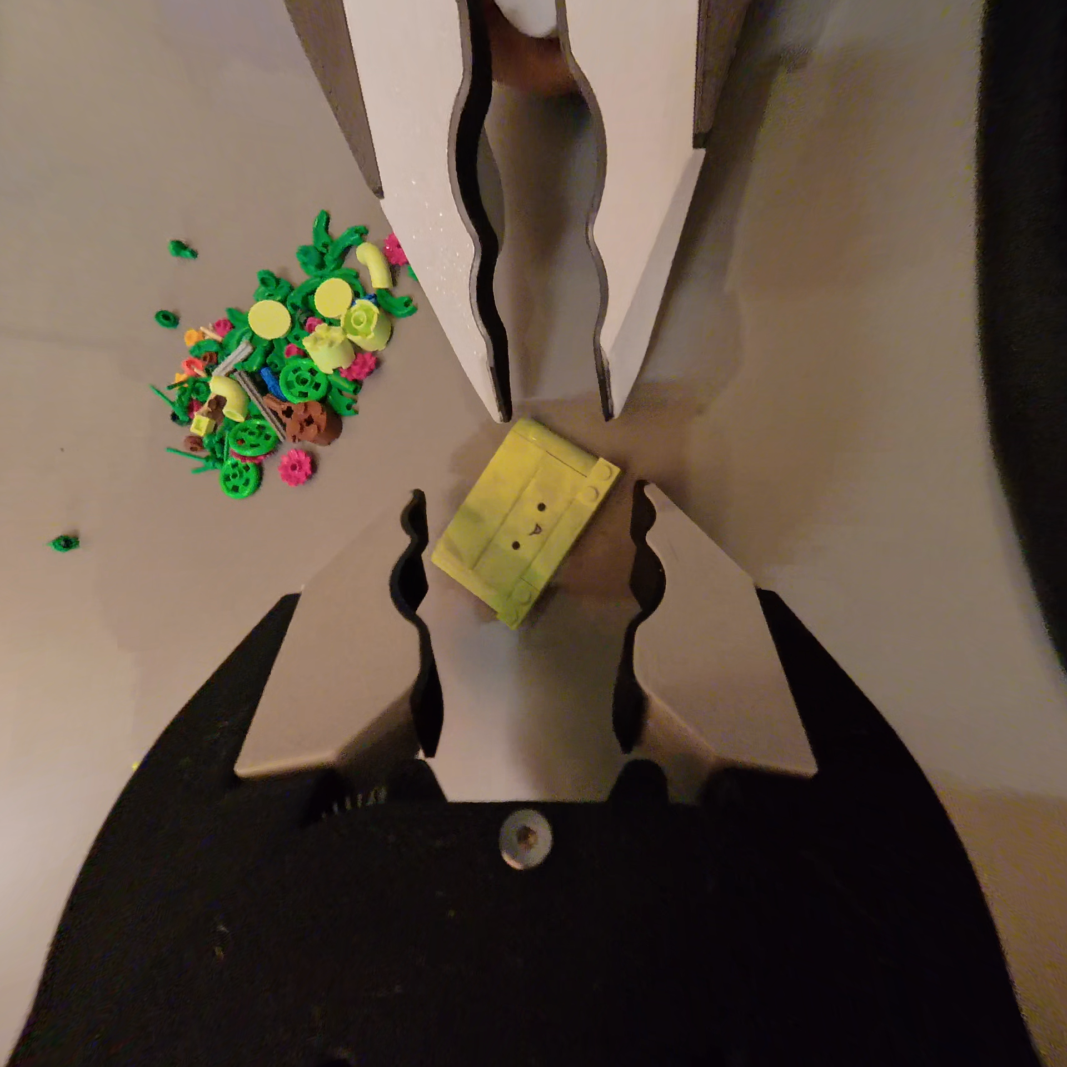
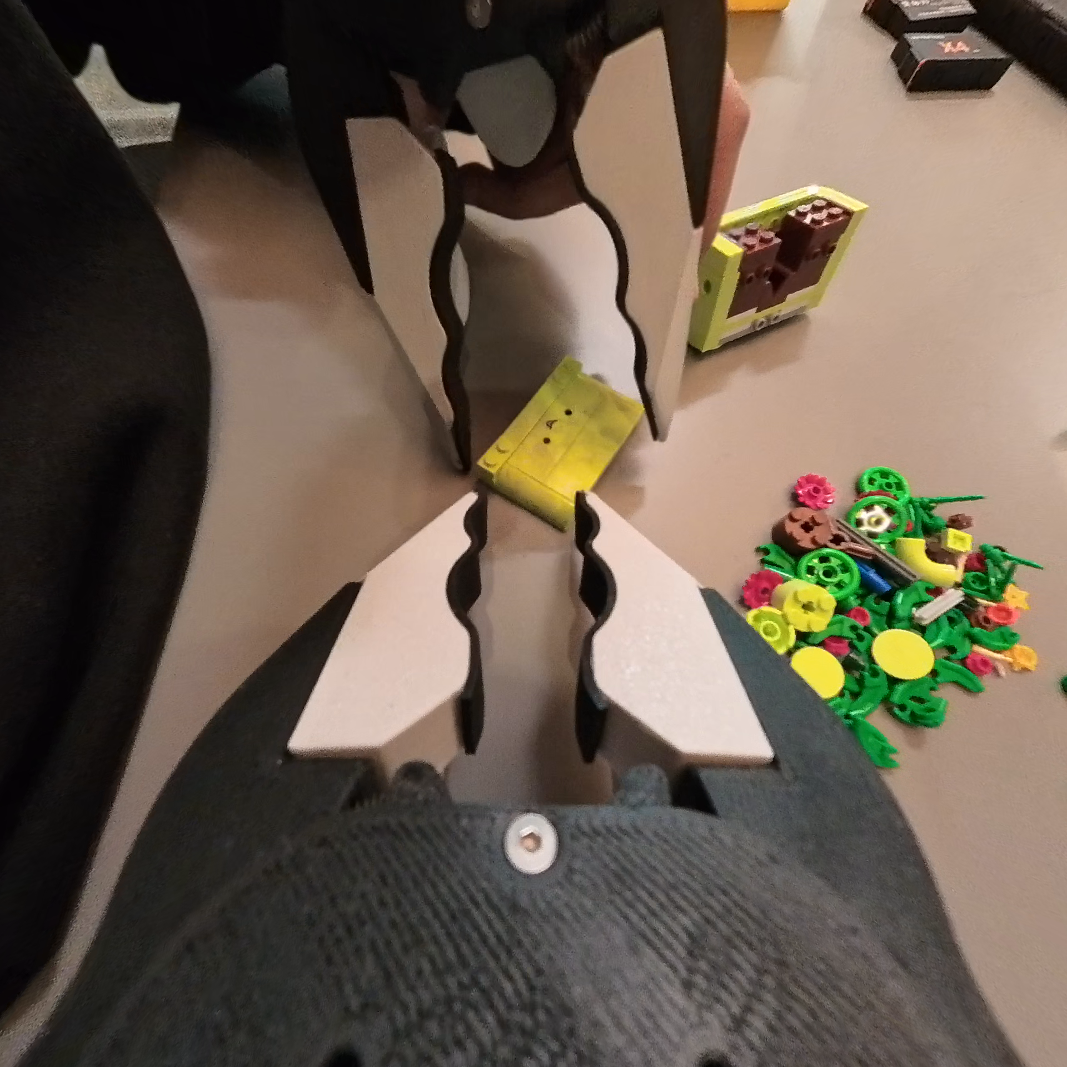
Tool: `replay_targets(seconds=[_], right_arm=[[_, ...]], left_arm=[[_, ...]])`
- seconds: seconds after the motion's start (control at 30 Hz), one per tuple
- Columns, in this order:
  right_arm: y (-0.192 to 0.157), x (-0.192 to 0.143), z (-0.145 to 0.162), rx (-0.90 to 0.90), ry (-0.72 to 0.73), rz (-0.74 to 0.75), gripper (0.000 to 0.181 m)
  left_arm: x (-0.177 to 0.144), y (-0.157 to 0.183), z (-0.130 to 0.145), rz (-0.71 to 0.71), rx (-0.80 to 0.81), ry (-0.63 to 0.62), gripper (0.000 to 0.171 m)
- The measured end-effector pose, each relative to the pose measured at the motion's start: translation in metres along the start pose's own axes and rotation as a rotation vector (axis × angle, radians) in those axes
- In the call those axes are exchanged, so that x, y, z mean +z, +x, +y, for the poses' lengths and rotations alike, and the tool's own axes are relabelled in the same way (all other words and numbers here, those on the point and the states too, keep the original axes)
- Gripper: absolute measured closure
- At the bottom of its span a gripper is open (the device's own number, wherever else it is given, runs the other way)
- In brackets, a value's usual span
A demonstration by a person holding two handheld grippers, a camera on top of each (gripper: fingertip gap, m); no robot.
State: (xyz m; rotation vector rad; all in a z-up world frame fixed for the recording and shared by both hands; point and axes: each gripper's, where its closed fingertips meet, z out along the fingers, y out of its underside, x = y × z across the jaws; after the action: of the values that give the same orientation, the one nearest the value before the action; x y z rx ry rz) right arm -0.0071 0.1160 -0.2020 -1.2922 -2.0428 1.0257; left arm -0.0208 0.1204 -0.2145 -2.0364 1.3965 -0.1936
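Note:
A flat lime-green brick panel (image 1: 519,537) with a small printed face lies on the beige table. My left gripper (image 1: 528,492) is open and its fingertips stand on either side of the panel, close to its edges. From the right wrist view the left gripper (image 2: 558,447) comes in from the top and straddles the panel (image 2: 554,456). My right gripper (image 2: 528,496) is open more narrowly, empty, its tips just short of the panel's near edge. In the left wrist view the right gripper (image 1: 555,416) points down from the top at the panel's far edge.
A pile of small green, lime, pink and brown brick pieces (image 1: 277,358) lies beside the panel (image 2: 895,606). A lime box with brown bricks (image 2: 773,271) stands behind. Black boxes (image 2: 947,58) sit at the far right. Dark cloth (image 2: 86,404) borders the left. Both grippers' tips are close together, under 4 cm apart.

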Motion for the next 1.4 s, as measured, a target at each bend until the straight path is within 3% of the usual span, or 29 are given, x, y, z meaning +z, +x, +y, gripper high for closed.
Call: replay_targets(seconds=[0.2,0.37,0.47,0.67,0.77,0.87,0.97,1.23,1.4], right_arm=[[0.005,-0.004,0.006,0.005,-0.015,0.010,0.152],[0.009,-0.006,0.009,0.013,-0.031,0.024,0.151],[0.013,-0.010,0.009,0.031,-0.016,0.030,0.152],[0.005,-0.011,-0.001,0.089,0.044,-0.038,0.157],[0.002,-0.005,-0.002,0.064,0.030,-0.026,0.159],[0.002,0.002,0.004,0.014,-0.025,0.012,0.162],[0.007,0.001,0.008,-0.018,-0.054,0.056,0.167],[0.004,0.001,0.011,-0.006,-0.057,0.018,0.169],[0.005,0.002,0.009,-0.012,-0.051,0.021,0.171]], left_arm=[[0.002,0.004,0.003,0.072,-0.002,-0.081,0.121],[0.011,-0.012,-0.003,-0.085,-0.247,-0.069,0.123],[0.010,-0.009,-0.008,-0.123,-0.282,-0.053,0.111],[0.002,-0.015,0.005,-0.166,-0.186,-0.094,0.092],[0.004,-0.016,0.005,-0.139,-0.208,-0.086,0.101],[0.003,-0.012,0.008,-0.134,-0.251,-0.112,0.122],[-0.005,0.001,0.012,-0.086,-0.274,-0.149,0.124],[0.002,-0.002,0.005,-0.105,-0.268,-0.080,0.101],[0.008,-0.002,0.001,-0.065,-0.285,-0.046,0.131]])
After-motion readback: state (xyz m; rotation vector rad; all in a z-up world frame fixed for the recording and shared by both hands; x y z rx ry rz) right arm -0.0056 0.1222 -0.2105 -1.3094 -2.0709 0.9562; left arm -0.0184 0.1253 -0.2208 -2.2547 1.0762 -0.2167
